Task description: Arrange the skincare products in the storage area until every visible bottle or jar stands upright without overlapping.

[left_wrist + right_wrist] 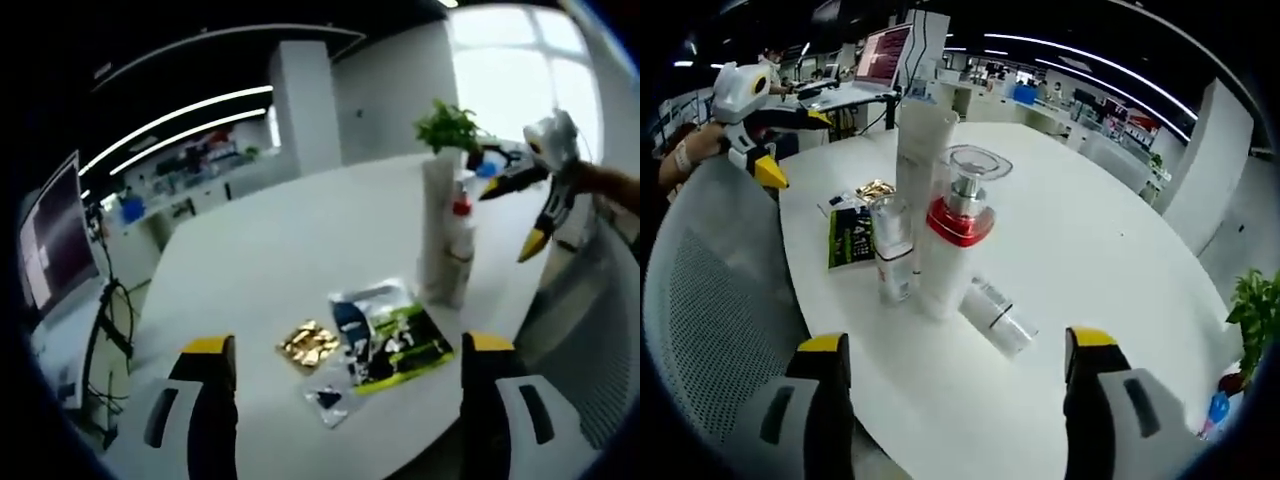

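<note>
- Three bottles (940,225) stood upright together on the bench (1090,230).
- One small bottle (998,316) lay beside them, unrighted.
- Both grippers (350,345) (955,345) gaped wide, fingers empty.

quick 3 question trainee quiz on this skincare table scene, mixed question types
1. True or false: the clear bottle beside the red-collared pump bottle lies on its side.
2. Which stands tallest? A the white tube B the small clear bottle C the gold sachet
3. Fill in: the right gripper has its jaws ___.

Key: 1 true; 2 A; 3 open
</note>
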A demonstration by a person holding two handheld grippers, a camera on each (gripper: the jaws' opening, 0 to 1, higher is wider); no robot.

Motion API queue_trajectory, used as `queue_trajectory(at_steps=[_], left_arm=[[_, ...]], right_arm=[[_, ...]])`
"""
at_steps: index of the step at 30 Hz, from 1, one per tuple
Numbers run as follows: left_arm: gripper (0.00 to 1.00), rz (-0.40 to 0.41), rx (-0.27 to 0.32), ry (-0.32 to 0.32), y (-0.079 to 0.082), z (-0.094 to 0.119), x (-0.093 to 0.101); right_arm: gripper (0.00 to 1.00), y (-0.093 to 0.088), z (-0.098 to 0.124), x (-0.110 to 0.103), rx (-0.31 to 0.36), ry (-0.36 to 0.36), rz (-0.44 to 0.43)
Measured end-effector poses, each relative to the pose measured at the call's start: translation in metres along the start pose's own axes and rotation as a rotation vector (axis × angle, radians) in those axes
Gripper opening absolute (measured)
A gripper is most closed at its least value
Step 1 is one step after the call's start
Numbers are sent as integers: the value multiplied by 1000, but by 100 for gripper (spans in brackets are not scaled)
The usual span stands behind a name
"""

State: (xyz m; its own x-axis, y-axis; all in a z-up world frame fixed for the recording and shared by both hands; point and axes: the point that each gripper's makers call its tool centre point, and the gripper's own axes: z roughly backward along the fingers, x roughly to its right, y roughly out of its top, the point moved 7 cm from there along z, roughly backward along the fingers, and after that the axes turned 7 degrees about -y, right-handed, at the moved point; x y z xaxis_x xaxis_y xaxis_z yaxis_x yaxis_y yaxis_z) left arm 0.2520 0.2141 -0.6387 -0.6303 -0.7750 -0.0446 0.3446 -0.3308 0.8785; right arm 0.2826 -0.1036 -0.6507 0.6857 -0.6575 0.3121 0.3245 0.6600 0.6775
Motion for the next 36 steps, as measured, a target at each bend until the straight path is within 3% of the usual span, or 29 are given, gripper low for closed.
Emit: queue_trajectory(at_steps=[11,21,26,36], left_arm=[[91,7,19,5,2,1,-1],[91,1,20,-5,2,0,0],[91,3,21,-2,2,0,-1],[91,6,28,-7,3,0,1]], right_arm=[[73,5,-20,18,-43,51,109],[66,-1,-36,32,-85,81,133],[57,-6,-43,37,-107,108,104],[48,-11,-60,48,-168,146,148]])
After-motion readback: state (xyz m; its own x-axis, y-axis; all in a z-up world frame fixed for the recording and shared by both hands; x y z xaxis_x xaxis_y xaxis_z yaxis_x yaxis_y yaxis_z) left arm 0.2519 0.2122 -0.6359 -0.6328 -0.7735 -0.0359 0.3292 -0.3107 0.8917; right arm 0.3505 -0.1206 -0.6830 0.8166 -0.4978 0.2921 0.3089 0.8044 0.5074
